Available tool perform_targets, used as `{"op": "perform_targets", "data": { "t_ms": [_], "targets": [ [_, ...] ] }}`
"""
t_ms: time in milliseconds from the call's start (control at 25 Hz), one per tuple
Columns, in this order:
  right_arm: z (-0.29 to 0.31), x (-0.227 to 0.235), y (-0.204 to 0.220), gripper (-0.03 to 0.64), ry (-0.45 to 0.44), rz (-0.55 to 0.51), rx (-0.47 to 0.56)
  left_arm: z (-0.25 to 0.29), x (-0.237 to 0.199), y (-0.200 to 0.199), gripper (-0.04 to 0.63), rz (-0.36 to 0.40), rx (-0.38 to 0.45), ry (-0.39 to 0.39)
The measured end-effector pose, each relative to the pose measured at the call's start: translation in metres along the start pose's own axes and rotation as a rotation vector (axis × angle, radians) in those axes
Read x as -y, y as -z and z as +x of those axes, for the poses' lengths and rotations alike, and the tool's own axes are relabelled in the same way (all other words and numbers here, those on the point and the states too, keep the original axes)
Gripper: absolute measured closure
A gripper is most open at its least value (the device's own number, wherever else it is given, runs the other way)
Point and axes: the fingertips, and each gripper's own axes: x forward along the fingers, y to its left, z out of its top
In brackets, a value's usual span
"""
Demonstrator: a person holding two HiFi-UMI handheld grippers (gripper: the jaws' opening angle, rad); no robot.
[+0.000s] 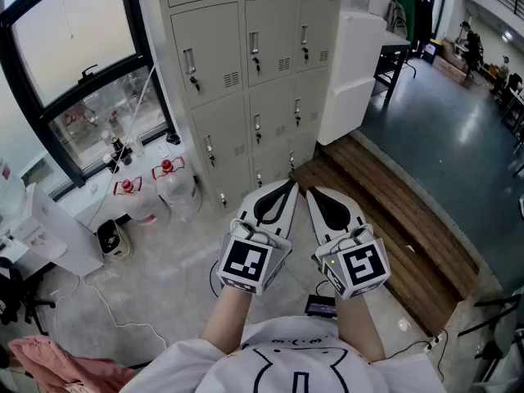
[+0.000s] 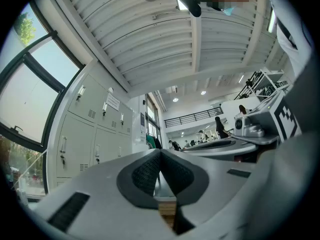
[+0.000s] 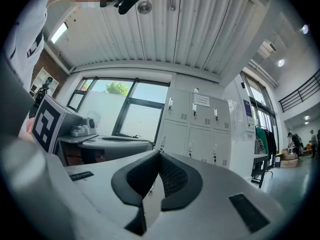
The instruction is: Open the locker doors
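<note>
**Locker doors all closed; both tools held shut in front of them**

A bank of pale grey metal lockers (image 1: 246,72) is seen in the upper centre of the head view, standing against the wall beside a large black-framed window (image 1: 74,64). Three columns of doors are shown. Four rows can be made out, the top one cut off by the frame edge. Every visible door is closed. Each is fitted with a vertical handle, a small vent grille is seen on the larger doors, and a dark key hangs at several of the handles.

The left tool (image 1: 288,185) and the right tool (image 1: 311,191) are held side by side in the lower centre of the frame, pointed toward the bottom row of doors and apart from them. The jaws of each are brought together at the tips, and nothing is gripped between them.

Two large clear bottles (image 1: 173,188) with red-and-white labels stand on the floor at the left, below the window; what is in them cannot be told. A tall white block (image 1: 352,72) stands just right of the lockers, and a wooden step (image 1: 393,219) runs along the right.
</note>
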Motion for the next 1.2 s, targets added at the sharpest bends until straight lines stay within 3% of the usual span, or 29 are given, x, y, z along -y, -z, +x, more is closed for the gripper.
{"op": "perform_targets", "data": {
  "t_ms": [400,560,760,960,1200],
  "targets": [
    [-0.010,0.032,0.012,0.631,-0.058,0.016,0.007,0.027,0.018,0.017,0.575,-0.003,-0.038,-0.048],
    [-0.012,0.040,0.018,0.630,-0.139,0.098,0.029,0.034,0.019,0.019,0.575,0.003,-0.043,-0.113],
    [-0.008,0.036,0.029,0.629,-0.253,0.128,0.018,0.031,0.014,0.026,0.575,0.007,-0.065,-0.197],
    [0.002,0.035,0.046,0.629,-0.285,0.116,-0.048,0.028,-0.001,0.030,0.575,0.014,-0.073,-0.281],
    [0.020,0.027,0.052,0.629,-0.332,0.094,-0.034,0.023,-0.016,0.042,0.575,0.024,-0.110,-0.329]
  ]
}}
